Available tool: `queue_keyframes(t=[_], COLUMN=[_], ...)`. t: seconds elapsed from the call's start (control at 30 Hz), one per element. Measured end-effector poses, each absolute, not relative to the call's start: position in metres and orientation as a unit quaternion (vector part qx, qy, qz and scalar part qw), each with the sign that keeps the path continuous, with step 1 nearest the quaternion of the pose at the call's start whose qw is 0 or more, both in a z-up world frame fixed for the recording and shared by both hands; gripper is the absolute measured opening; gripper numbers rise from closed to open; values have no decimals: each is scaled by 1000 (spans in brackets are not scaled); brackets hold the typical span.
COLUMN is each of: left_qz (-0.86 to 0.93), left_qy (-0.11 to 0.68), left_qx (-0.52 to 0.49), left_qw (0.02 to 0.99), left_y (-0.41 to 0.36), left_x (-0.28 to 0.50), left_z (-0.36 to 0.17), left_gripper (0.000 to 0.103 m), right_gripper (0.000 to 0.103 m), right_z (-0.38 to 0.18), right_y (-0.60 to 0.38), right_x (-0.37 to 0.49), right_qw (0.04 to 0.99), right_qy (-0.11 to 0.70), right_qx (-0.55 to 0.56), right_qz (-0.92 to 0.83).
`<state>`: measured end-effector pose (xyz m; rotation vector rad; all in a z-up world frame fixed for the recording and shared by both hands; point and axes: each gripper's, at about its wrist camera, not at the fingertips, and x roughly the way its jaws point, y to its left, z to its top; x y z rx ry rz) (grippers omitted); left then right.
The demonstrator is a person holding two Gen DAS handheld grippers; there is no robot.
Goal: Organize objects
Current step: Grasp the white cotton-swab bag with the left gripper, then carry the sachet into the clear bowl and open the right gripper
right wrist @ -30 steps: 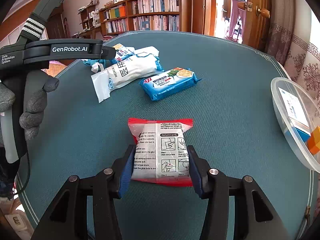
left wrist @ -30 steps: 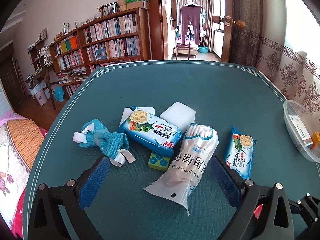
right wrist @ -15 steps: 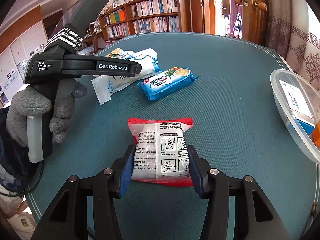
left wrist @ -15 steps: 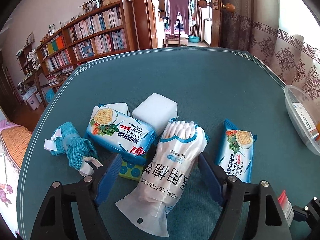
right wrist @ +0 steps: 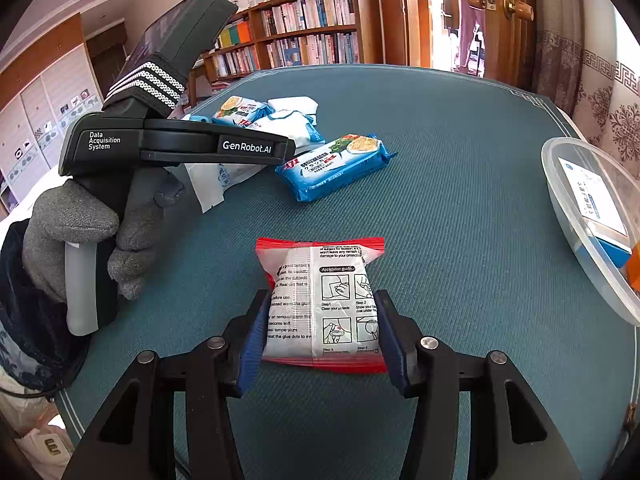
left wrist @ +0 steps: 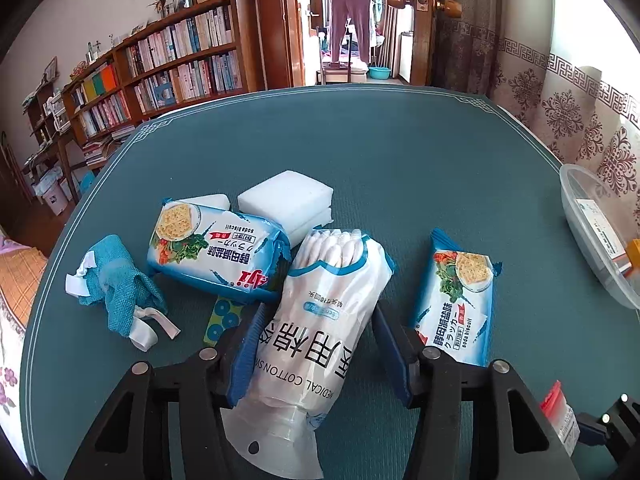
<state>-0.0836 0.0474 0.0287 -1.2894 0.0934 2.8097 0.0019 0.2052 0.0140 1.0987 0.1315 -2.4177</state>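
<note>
The left tool (left wrist: 316, 346) has just been closing its jaws around the swab bag (left wrist: 320, 328), which lies low in the middle of the left wrist view with its cotton tips pointing up the frame. The left blue pad (left wrist: 244, 354) presses the bag's side; the right pad sits at the bag's other edge, though I cannot tell whether it bears on it. Left of the bag a biscuit pack (left wrist: 212, 254) lies over a small green-and-blue block (left wrist: 222, 318), with white sponges (left wrist: 288, 204) behind it and a teal cloth (left wrist: 118, 286) further left. A second biscuit pack (left wrist: 456, 300) lies just right of the tool. At the right edge of the frame stands a clear tub (left wrist: 576, 216). The green desk (left wrist: 380, 148) is bare in the upper half. In the right wrist view, the right tool (right wrist: 320, 332) is closed on the red-edged packet (right wrist: 324, 300), low in the centre, both pads against its sides, the packet flat on the desk. At the left of that frame a gloved hand (right wrist: 84, 236) grips the other tool's handle, and the second biscuit pack shows just beyond its tip, above centre.
</note>
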Motion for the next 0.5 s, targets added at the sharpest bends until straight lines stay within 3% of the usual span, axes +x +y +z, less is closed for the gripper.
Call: queue_keyframes(t=[0.5], left_qz=[926], left_qy=[5], left_qx=[-377], left_qw=[36], left_y=[51], left_x=[-55], left_z=[65], left_gripper=[45], right_gripper=[50], right_z=[14], right_y=[208], right_x=[2], right_qw=[239], right_qy=[32], right_qx=[400], right_qz=[-884])
